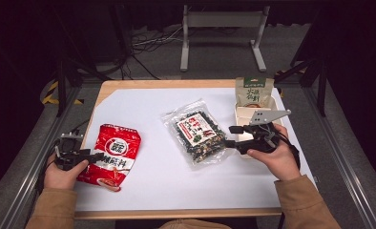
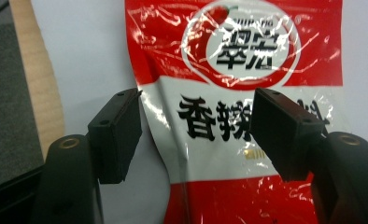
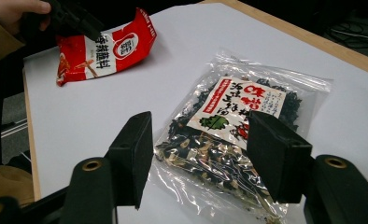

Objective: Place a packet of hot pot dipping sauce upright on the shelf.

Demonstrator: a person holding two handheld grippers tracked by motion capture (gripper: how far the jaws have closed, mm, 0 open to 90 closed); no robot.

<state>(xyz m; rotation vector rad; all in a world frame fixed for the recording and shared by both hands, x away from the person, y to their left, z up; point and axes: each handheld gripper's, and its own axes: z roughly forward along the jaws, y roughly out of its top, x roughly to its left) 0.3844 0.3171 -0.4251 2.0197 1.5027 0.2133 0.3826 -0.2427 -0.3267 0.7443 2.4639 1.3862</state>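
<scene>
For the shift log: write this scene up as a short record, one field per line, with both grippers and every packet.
left gripper: jaws open, astride the near edge of the red packet, pads not pressing
right gripper: jaws open, at the right edge of the clear packet of dark dried food
green pouch: upright, far right, in the beige tray
surface: white sheet on a wooden table

White-topped wooden table (image 1: 143, 186), red sauce packet (image 1: 113, 153), clear dried-vegetable bag (image 1: 200, 132), compartment tray (image 1: 243, 113) at right edge
</scene>
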